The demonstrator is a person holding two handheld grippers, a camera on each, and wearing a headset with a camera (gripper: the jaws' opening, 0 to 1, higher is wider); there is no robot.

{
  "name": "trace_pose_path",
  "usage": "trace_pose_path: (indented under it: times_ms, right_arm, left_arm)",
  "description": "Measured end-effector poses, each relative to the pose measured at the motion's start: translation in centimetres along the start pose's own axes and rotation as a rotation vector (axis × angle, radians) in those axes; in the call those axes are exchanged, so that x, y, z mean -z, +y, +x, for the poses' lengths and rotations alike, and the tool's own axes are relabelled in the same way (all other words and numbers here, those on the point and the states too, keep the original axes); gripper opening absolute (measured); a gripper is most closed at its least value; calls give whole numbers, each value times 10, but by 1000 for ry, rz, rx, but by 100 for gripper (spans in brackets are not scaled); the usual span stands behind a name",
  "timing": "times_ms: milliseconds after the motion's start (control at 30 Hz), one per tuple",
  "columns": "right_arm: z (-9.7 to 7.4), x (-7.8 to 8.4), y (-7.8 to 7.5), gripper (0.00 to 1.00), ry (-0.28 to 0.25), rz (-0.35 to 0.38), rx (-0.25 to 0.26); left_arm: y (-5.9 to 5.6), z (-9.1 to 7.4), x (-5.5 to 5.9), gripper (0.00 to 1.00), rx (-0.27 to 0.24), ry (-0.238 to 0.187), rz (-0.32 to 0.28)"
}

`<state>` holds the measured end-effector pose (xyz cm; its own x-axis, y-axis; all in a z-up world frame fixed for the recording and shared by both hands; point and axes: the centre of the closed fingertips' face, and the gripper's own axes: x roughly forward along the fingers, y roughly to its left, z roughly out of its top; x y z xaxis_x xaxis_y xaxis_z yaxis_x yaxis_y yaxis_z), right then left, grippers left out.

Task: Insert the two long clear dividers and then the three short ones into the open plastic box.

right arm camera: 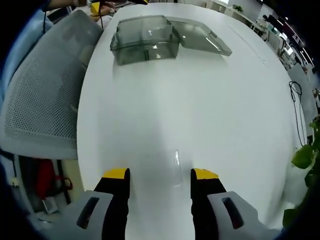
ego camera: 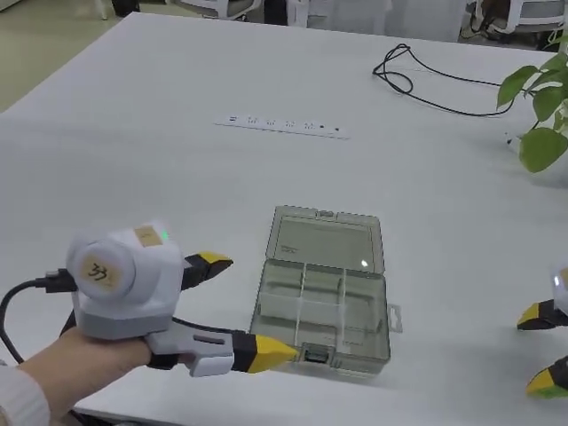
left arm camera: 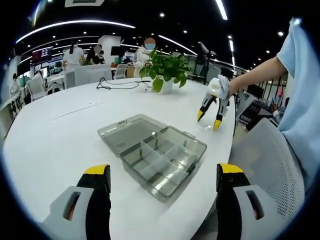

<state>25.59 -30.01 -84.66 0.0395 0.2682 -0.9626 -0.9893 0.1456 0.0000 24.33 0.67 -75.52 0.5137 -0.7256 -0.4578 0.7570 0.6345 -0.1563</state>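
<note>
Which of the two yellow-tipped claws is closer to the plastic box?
The left gripper: its jaws sit right beside the box, while the right gripper hangs well off to the side.

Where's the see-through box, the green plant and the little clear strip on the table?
box (ego camera: 355,351), head view, its front wall.
plant (ego camera: 541,146), head view, a big leaf.
clear strip (right arm camera: 177,165), right gripper view, its middle.
</note>
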Motion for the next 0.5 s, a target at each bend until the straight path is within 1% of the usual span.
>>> trace_pose_path:
  times_ms: [133,200,233,267,333,400,500]
  right_arm:
    - [-1,0,-1,45,-4,6,-2]
    - [-1,2,-3,43,13,-41,12]
    - [-1,0,0,42,15,-32,3]
    - [-1,0,1,41,21,-43,2]
    - [-1,-1,5,38,24,-88,-9]
    - [-1,0,4,37,25,-77,-9]
    - [-1,1,3,36,26,-81,-9]
  left_arm:
    - [0,-2,0,89,-4,-10,-10]
    - [0,-2,1,89,-6,-9,-10]
    - [-1,-2,1,89,-7,-9,-11]
    - [-1,-2,1,89,-7,-13,-15]
    - [-1,-1,2,89,-8,-14,-19]
    - [-3,0,3,89,-5,-14,-21]
    - [-4,0,2,89,-2,-21,-24]
